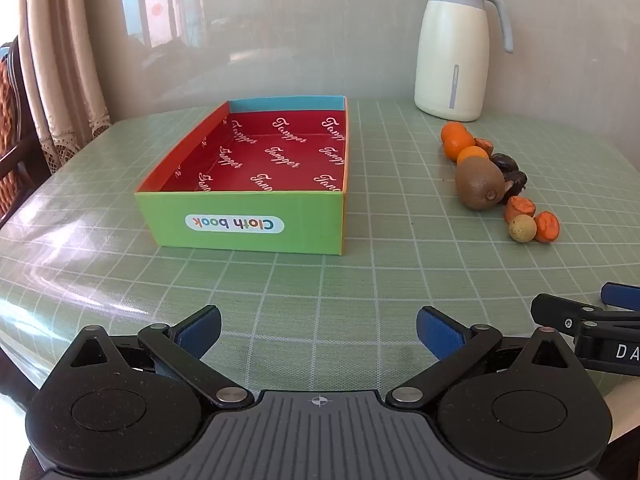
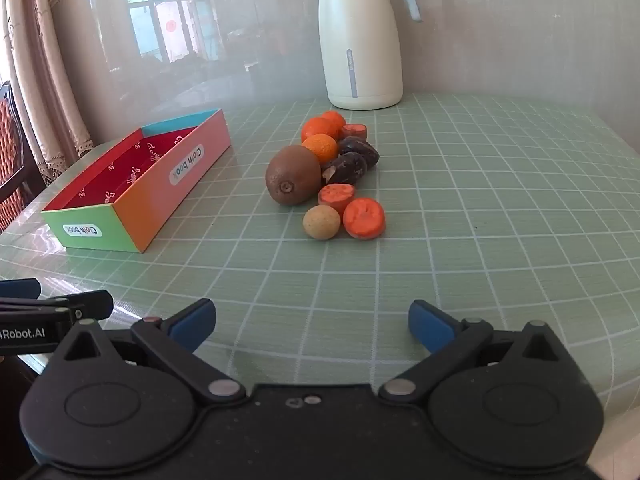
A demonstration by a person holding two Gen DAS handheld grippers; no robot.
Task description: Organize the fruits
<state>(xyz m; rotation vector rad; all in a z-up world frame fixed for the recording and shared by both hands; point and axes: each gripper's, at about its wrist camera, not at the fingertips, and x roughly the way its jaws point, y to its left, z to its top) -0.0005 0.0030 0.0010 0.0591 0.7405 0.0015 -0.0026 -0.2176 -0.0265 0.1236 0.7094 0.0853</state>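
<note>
A pile of fruit lies on the green checked tablecloth: a brown kiwi [image 2: 293, 175] [image 1: 479, 184], small oranges [image 2: 320, 128] [image 1: 456, 140], dark brown fruits [image 2: 352, 160], orange cut pieces [image 2: 364, 218] [image 1: 547, 227] and a small tan round fruit [image 2: 321, 222] [image 1: 522, 228]. An open colourful "Cloth book" box [image 1: 244, 220] [image 2: 160, 184] with a red inside stands left of the pile and holds nothing. My left gripper [image 1: 318, 330] is open and empty in front of the box. My right gripper [image 2: 311, 324] is open and empty in front of the fruit.
A cream jug [image 1: 454, 52] [image 2: 362, 40] with a blue-grey lid stands behind the fruit by the wall. Curtains [image 1: 60, 60] and a wooden chair [image 1: 12, 120] are at the left. The table edge curves round near both grippers.
</note>
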